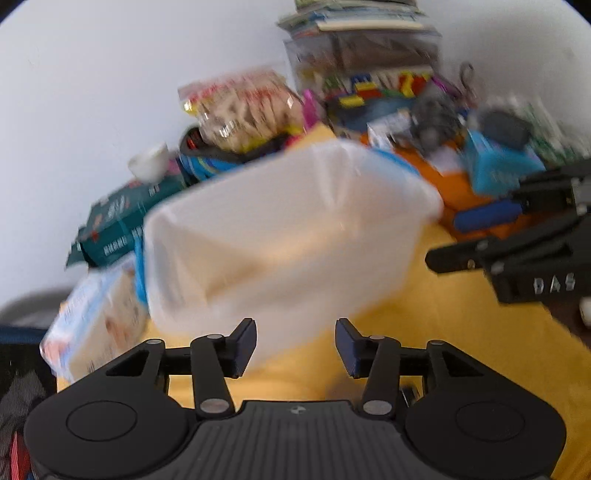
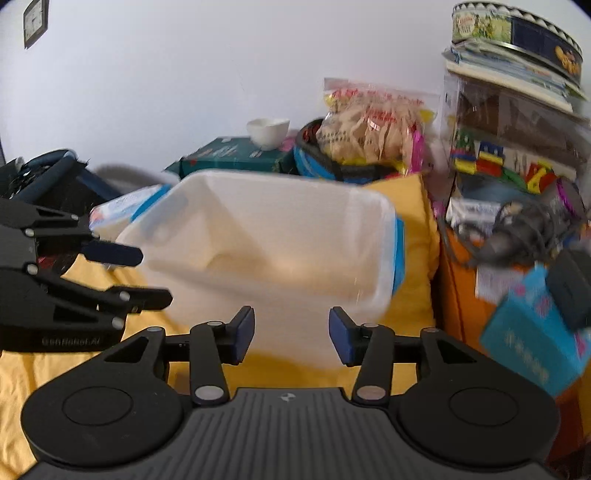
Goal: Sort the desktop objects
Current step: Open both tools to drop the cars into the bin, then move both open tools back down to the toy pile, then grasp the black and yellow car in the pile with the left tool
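A large translucent white plastic bin sits empty on the yellow cloth, right in front of both grippers; it also shows in the right wrist view. My left gripper is open and empty, just short of the bin's near wall. My right gripper is open and empty too, close to the bin's near edge. The right gripper shows in the left wrist view at the right, and the left gripper shows at the left of the right wrist view.
Clutter lines the back: a green book with a white bowl on it, a snack bag, toy bricks, a blue box, an orange box and stacked books with a round tin. A packet lies left of the bin.
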Demonstrator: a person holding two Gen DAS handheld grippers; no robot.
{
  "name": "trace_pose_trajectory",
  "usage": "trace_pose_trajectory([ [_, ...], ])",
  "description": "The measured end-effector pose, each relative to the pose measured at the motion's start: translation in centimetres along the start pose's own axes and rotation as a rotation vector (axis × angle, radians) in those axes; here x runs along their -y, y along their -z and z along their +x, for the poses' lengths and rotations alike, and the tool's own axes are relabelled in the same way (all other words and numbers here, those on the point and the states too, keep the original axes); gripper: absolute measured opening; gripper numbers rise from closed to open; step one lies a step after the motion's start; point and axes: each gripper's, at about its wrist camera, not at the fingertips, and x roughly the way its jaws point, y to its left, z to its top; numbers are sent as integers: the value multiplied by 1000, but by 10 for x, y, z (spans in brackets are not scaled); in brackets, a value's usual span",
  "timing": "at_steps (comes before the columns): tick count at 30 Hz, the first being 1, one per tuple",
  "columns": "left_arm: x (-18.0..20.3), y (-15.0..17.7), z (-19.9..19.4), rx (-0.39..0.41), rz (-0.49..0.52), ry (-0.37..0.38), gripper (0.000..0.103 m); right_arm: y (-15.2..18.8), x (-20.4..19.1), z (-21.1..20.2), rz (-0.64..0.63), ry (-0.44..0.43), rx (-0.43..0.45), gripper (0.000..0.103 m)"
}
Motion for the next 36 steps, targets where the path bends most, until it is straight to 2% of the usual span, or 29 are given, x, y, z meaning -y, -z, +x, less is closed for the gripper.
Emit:
trace_pose_trajectory([
  [5, 22, 46, -7, -78, -24, 57, 51, 39, -2, -9, 12, -45, -90, 54],
  [9, 37, 74, -11, -124, -30, 38, 51, 70, -5, -9, 24, -59, -172, 54],
  [16, 39, 112, -18, -187, -183, 54, 51, 106, -20, -15, -19, -55, -225, 54],
  [25, 39, 131, -28, -197, -234, 35, 51, 122, -38, -17, -48, -79, -255, 56],
  [36, 37, 136, -35, -189, -248, 30, 51, 124, -45, -22, -52, -75, -244, 59],
])
